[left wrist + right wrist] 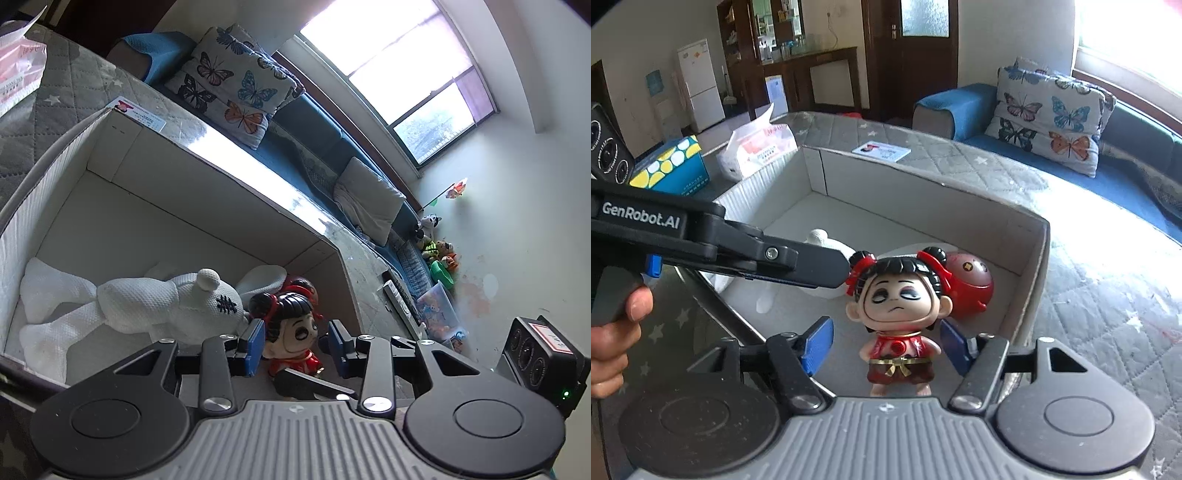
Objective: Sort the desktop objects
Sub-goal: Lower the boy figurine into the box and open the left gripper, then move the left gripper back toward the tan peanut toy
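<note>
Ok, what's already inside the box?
In the white box: a white knitted bear and a round red toy. The figurine and left tool cover part of the floor.

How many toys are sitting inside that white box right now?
2 inside: a white knitted bear lying along the box floor, and a round red toy by the near corner. The doll figurine stands outside, just in front. The bear may hide others.

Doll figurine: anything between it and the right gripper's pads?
Nothing visible. The doll figurine stands upright between the open right gripper pads, with gaps on both sides. The left gripper, also open, brackets its head. The cardboard box sits right behind it.
</note>
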The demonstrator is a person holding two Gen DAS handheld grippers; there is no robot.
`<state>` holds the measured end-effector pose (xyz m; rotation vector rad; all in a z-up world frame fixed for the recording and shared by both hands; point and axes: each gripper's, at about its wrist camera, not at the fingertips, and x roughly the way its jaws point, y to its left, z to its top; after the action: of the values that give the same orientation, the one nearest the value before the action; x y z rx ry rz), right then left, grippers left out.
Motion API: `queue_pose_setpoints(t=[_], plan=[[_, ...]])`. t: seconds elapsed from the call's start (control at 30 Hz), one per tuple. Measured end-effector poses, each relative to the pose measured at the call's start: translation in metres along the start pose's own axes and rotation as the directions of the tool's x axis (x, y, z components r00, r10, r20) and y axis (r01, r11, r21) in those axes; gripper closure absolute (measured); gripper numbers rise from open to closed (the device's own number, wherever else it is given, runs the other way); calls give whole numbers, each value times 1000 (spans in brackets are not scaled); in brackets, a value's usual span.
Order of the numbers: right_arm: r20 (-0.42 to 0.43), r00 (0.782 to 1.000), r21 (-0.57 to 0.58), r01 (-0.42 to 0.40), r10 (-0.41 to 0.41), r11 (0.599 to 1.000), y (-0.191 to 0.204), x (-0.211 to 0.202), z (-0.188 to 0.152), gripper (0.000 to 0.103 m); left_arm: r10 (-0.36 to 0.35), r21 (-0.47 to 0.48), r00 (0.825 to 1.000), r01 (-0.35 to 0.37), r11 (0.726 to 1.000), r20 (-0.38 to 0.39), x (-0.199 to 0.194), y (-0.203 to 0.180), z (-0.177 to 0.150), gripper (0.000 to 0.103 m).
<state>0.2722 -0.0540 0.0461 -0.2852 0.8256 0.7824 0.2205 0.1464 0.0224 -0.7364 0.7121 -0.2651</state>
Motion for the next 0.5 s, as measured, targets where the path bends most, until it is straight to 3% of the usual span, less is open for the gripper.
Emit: queue_pose_setpoints(t=[0.3,0.5], plan=[[90,995,-26,37,-34,999,12,-45,-12,31,4,66,1000,-5,998,16,-20,-25,-20,63],[156,987,-16,44,-41,999,19,-89,-38,25,20,115,1000,-21,993,13,-34,-42,-44,63]])
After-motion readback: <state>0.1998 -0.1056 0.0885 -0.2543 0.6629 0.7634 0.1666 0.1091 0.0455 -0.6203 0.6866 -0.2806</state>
